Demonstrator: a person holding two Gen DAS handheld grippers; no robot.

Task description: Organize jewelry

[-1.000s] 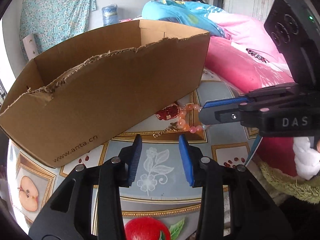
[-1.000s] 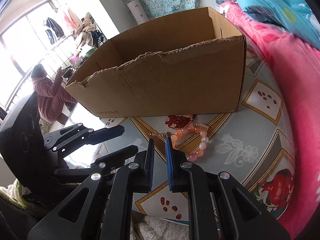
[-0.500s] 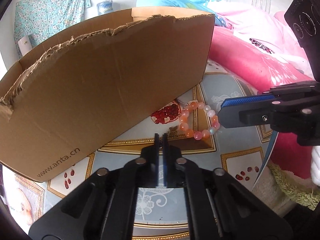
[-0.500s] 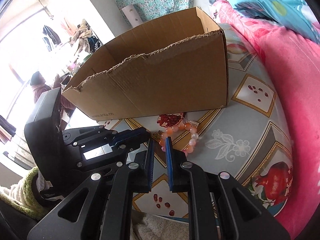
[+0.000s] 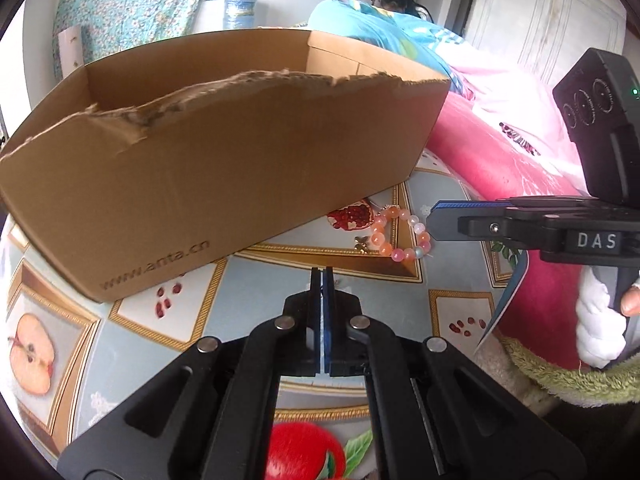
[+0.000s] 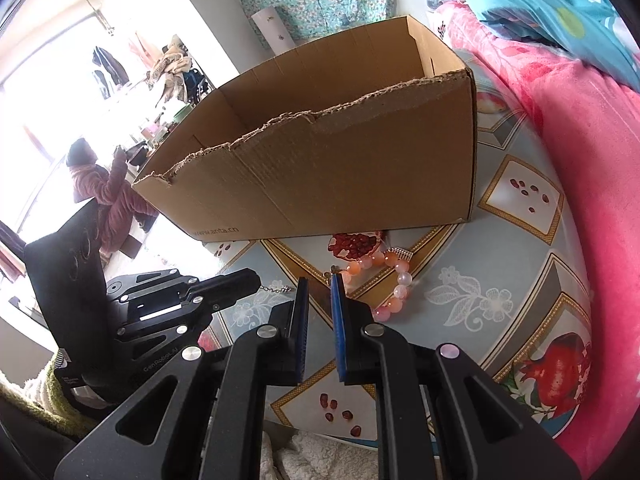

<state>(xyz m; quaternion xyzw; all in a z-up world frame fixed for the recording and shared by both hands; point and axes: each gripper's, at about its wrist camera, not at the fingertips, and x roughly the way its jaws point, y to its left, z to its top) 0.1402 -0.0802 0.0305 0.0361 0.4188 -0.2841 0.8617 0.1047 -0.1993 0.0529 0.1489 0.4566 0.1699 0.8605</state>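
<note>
A large open brown cardboard box (image 6: 340,168) with a torn rim is standing on the fruit-patterned table (image 6: 516,240), filling its far side, while a pink blanket-covered bed (image 6: 580,160) is crowding the table's right edge. The pink-and-orange beaded bracelet (image 6: 390,280) is lying on the table just in front of the box's near corner, with bare patterned table lying open to the bracelet's right. The left claw (image 5: 322,276) is sitting clenched, a thin gold chain (image 6: 276,289) hanging at its tip, while the right claw (image 6: 318,284) is hovering slightly parted and empty beside the beads.
</note>
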